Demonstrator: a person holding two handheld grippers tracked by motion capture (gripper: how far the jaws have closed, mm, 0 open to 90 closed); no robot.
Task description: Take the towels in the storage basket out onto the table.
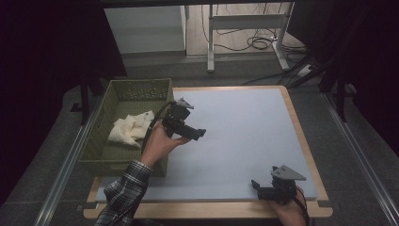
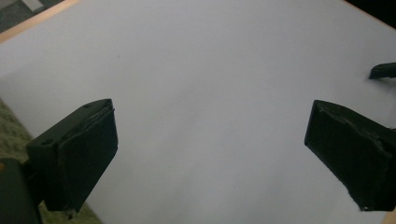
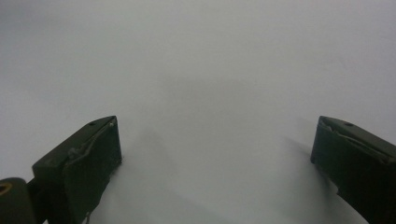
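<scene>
The desk (image 1: pixel 244 127) has a pale grey-blue mat with a wooden rim. An olive basket (image 1: pixel 101 134) stands at its left edge, long axis running from the near side to the far side. In it lies a crumpled cream cloth (image 1: pixel 131 128), bunched with no clear long axis, about midway along the basket and toward its right wall. No writing or brand can be read on anything.

The left claw (image 1: pixel 200 133) is held above the mat just right of the basket, jaws pointing right across the desk; a hand (image 1: pixel 160 141) in a plaid sleeve (image 1: pixel 123 190) holds it. In the left gripper view its jaws stand wide apart with nothing between them, bare mat beyond.

The right claw (image 1: pixel 256 184) rests low at the near right corner of the mat, jaws pointing left. In the right gripper view its jaws are spread wide and empty, close over the mat
</scene>
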